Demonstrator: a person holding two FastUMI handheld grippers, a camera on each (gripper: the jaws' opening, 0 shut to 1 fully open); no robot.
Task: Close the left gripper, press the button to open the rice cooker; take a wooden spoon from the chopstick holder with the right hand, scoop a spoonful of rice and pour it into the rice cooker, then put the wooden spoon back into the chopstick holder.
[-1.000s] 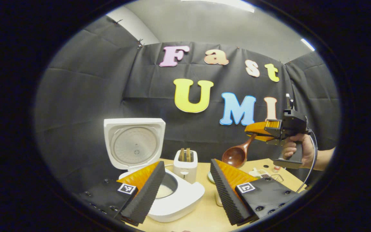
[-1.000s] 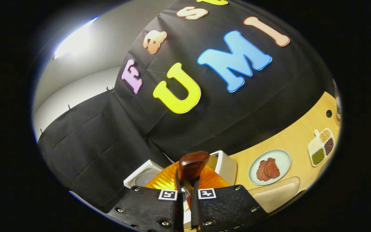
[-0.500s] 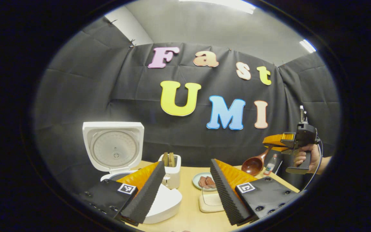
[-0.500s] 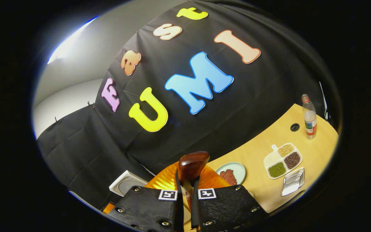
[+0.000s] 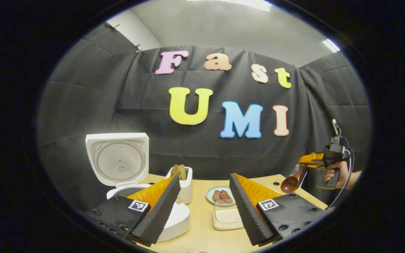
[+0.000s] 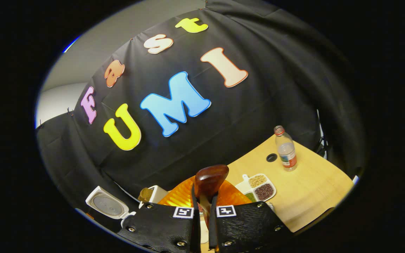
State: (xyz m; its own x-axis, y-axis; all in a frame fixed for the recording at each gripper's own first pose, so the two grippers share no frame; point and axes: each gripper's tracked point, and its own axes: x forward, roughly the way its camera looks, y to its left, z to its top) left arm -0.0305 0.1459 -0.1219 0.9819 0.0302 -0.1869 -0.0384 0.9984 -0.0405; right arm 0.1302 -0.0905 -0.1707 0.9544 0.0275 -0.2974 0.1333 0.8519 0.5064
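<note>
Wooden spoon [image 6: 210,181]: clamped by its handle between both fingers of the right gripper [image 6: 202,225], bowl projecting toward 12 o'clock in the right gripper view. In the left gripper view the same spoon [image 5: 291,182] hangs bowl-down at 3 o'clock, above the table's [image 5: 202,235] far right edge, under the right gripper [image 5: 309,160] and the hand [image 5: 336,172] holding it. Rice cooker [image 5: 118,165]: lid raised, at 9 o'clock. Left gripper [image 5: 202,207]: fingers spread wide, holding nothing. Between them lie a plate of meat [image 5: 220,195] and a pale tray [image 5: 227,219]. Right gripper view, 4 o'clock: divided grain dish [image 6: 260,188], bottle [image 6: 286,149].
</note>
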